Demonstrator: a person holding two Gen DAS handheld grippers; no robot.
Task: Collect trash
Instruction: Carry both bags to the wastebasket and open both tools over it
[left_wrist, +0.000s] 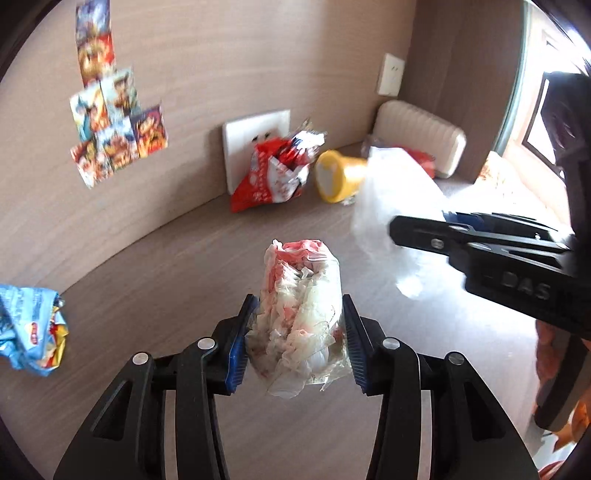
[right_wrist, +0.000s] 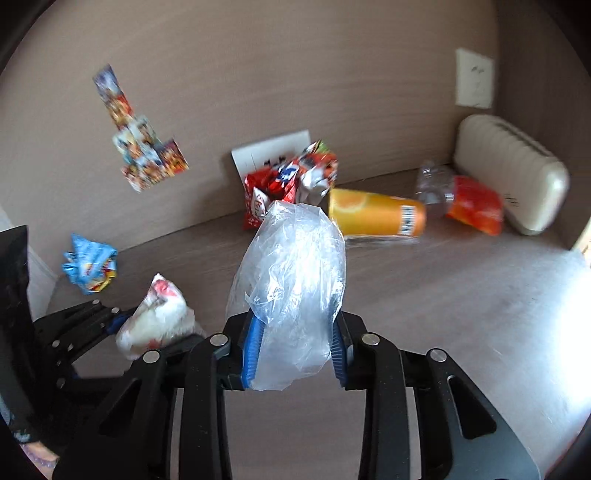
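Note:
My left gripper (left_wrist: 297, 339) is shut on a crumpled white-and-red plastic wrapper (left_wrist: 299, 314), held above the wooden table (left_wrist: 155, 302); the wrapper also shows in the right wrist view (right_wrist: 155, 317). My right gripper (right_wrist: 295, 347) is shut on a clear plastic bag (right_wrist: 291, 280), which also shows in the left wrist view (left_wrist: 391, 199). On the table lie a red snack bag (left_wrist: 269, 173), an orange juice cup on its side (right_wrist: 376, 212), a crumpled blue wrapper (right_wrist: 90, 267) and a clear bottle with a red label (right_wrist: 465, 203).
A cream ribbed case (right_wrist: 513, 173) lies in the far right corner. A white socket plate (left_wrist: 255, 136) leans at the wall behind the red bag. Stickers (left_wrist: 114, 122) are on the wall. A window (left_wrist: 546, 122) is at the right.

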